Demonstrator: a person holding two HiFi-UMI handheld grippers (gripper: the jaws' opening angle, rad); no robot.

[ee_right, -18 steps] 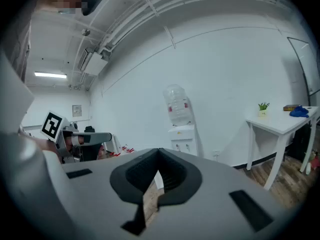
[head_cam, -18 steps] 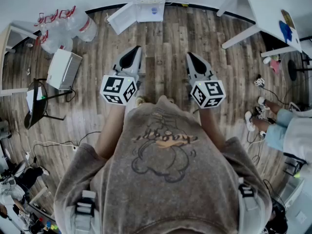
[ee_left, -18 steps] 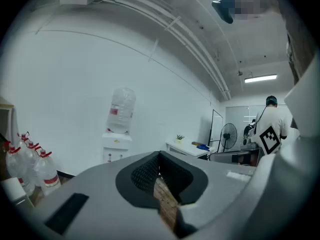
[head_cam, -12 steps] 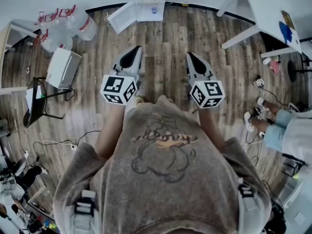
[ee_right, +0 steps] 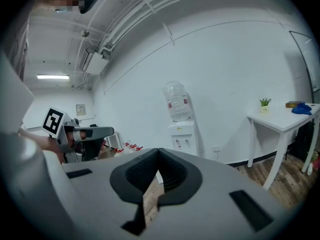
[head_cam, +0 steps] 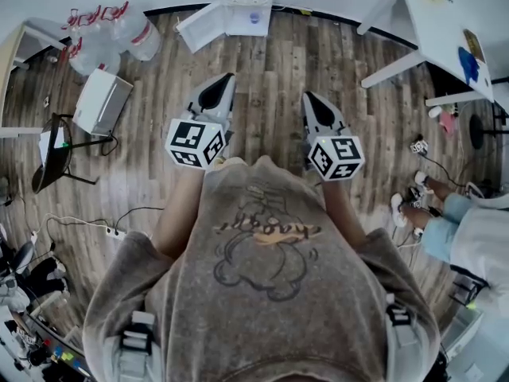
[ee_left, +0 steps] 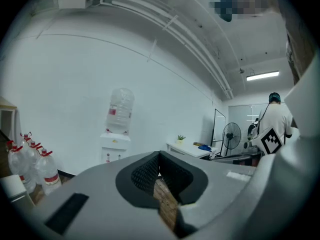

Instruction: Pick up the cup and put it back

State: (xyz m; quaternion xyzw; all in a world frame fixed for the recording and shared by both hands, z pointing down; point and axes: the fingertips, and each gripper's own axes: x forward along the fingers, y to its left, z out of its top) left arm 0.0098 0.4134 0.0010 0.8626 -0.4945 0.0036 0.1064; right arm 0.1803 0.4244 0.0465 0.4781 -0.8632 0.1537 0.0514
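1. Jaws of L gripper (head_cam: 228, 78): closed tip to tip, nothing held. Only floor (head_cam: 266, 70) shows thru the V-shaped gap behind the tips.
2. R gripper (head_cam: 307, 96): jaws closed the same way, empty.
3. Both grippers point fwd and a bit down, side by side but apart, over the floor just ahead of the person's chest.
4. Cup: can't pick it out for sure in any view. A small blue thing (head_cam: 254, 18) sits on the front ledge of the dispenser (head_cam: 248, 2), too small to name. It's well ahead of both sets of jaws, roughly between their lines.
5. Jaw shells: smooth grey plastic, tapering to a point. Pads (ee_left: 145, 174) inside: black w/ fine ribbed texture.
6. L cube (head_cam: 195, 143) and R cube (head_cam: 336, 156): white faces, black square markers.
7. Dispenser: white boxy cabinet w/ a clear upturned bottle (ee_left: 119, 111) on top, red label, against a plain white wall.
8. Floor: grey-brown wood-look planks, matte.
9. Jugs (head_cam: 103, 34) left of the dispenser: clear plastic, red tops, bunched together, w/ a white box (head_cam: 103, 110) near them.
10. Table (head_cam: 445, 22) at right: flat white top, slim white legs, small potted plant (ee_right: 264, 104) on it.
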